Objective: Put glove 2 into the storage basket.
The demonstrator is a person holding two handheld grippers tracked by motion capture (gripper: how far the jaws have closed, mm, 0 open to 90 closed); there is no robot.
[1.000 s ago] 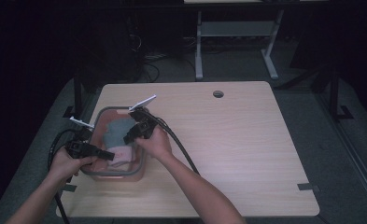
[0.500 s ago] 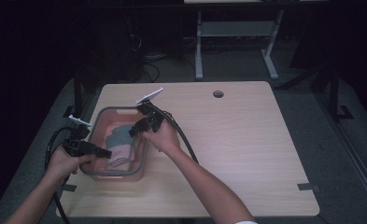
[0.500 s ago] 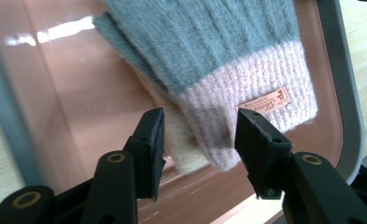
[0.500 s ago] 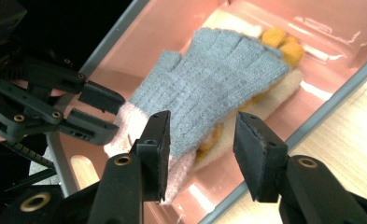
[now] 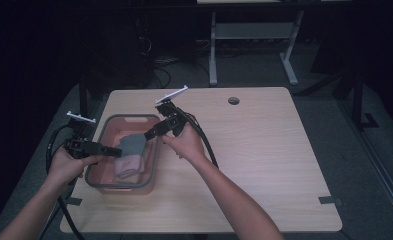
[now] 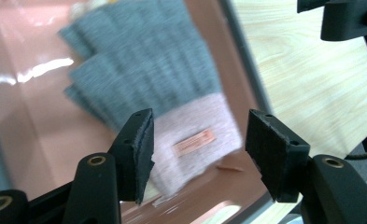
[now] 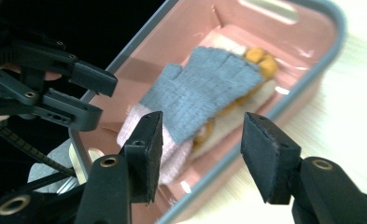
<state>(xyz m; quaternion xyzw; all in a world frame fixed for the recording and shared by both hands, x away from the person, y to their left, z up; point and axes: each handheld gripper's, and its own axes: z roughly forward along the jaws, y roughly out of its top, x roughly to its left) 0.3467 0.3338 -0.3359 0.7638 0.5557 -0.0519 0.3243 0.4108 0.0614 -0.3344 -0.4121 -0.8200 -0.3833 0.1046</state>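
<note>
Both grippers, left (image 6: pixel 197 154) and right (image 7: pixel 202 156), hover fingers spread, empty, over the gloves (image 7: pixel 204 95) in the pink bin (image 5: pixel 101 177).

I can read no word, number or brand anywhere; the one thing that looks like a label is a small orange tag (image 6: pixel 194 143) on the pink cuff of the grey glove (image 6: pixel 148 70) lying in the pink bin (image 6: pixel 27 126), seen between my left gripper's (image 6: pixel 197 151) parted jaws; whatever is printed on it is too small and blurred to make out
</note>
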